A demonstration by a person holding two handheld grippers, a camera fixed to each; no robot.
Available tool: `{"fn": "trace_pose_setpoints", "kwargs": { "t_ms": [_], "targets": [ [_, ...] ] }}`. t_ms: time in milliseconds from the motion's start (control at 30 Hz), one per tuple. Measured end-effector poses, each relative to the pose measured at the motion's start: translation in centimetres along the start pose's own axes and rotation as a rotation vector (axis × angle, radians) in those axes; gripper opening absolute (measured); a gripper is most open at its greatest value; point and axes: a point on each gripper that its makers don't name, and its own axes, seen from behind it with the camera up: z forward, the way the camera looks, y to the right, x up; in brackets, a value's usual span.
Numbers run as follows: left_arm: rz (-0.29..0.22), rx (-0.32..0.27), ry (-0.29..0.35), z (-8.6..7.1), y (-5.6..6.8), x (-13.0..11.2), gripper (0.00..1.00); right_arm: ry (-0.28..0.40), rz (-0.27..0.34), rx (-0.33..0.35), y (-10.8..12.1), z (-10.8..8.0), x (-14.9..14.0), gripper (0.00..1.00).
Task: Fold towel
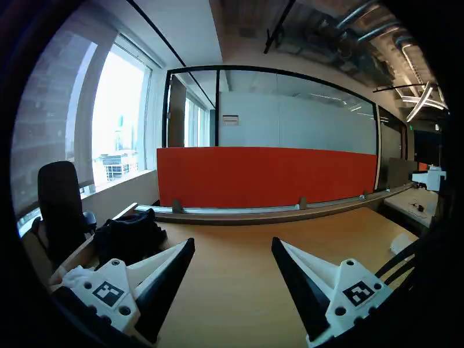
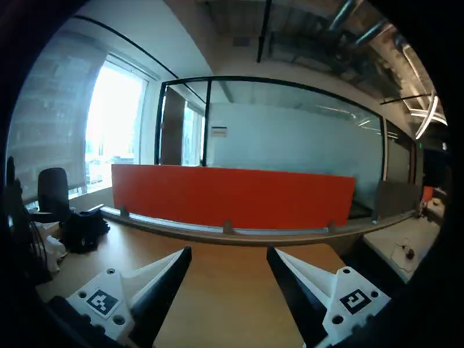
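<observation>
left gripper (image 1: 232,240) and right gripper (image 2: 229,249), jaws wide, above smooth wooden desk (image 1: 232,301), before matte orange divider (image 1: 267,177)

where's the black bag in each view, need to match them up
left gripper view: the bag is low on the left, on the desk.
right gripper view: the bag is at the far left edge of the desk, looking smaller.
shared landmark: the orange divider along the desk's back edge; the bag lies left of it in both.
</observation>
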Motion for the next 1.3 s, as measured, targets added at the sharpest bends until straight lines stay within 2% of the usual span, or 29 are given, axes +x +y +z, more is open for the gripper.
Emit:
{"fn": "trace_pose_setpoints", "kwargs": {
  "t_ms": [300, 467, 767, 1000, 1300],
  "targets": [
    [0.029, 0.023, 0.052, -0.8, -1.1, -1.4, 0.98, 0.036, 0.105, -0.018, 0.5, -1.0, 1.8, 1.0],
    [0.047, 0.027, 0.083, -1.0, -1.8, -2.3, 0.99, 0.057, 0.128, -0.047, 1.0, -1.4, 1.7, 1.0],
    [0.054, 0.035, 0.117, -0.7, -2.3, -5.4, 0.98, 0.083, 0.106, -0.06, 0.6, -1.2, 0.3, 1.0],
    [0.023, 0.033, 0.137, -0.4, -2.4, -7.6, 0.99, 0.085, 0.093, -0.05, -0.4, -0.3, -1.3, 1.0],
    [0.011, 0.046, 0.153, 0.2, -2.7, -10.2, 0.99, 0.097, 0.073, -0.047, -1.0, 0.5, -2.8, 1.0]
  ]
}}
